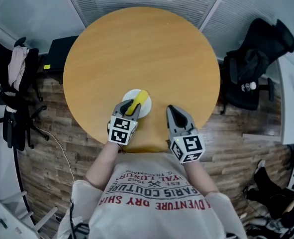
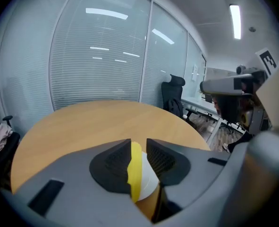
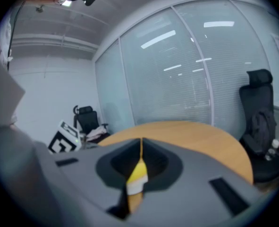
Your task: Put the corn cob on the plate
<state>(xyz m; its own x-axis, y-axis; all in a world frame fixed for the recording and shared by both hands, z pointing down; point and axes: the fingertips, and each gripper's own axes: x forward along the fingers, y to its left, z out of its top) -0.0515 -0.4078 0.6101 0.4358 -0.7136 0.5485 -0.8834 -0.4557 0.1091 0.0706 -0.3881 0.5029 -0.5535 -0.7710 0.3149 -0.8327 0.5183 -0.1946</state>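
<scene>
The yellow corn cob [image 1: 140, 100] lies across the small white plate [image 1: 128, 94] near the front edge of the round wooden table [image 1: 137, 49]. My left gripper [image 1: 129, 105] hovers over the plate's near side, jaws partly open and empty. Through their gap the left gripper view shows the corn cob [image 2: 135, 171] and plate [image 2: 149, 178] below. My right gripper [image 1: 170, 109] is to the right of the plate, above the table edge, jaws together and empty. The right gripper view [image 3: 141, 145] shows the corn cob [image 3: 138, 171] and plate [image 3: 135, 187] beyond its jaws.
A black office chair with a bag [image 1: 253, 68] stands right of the table. Another chair draped with clothes [image 1: 15, 83] stands at the left, and a black box [image 1: 62, 49] sits on the floor behind it. Glass walls with blinds [image 2: 101, 56] surround the room.
</scene>
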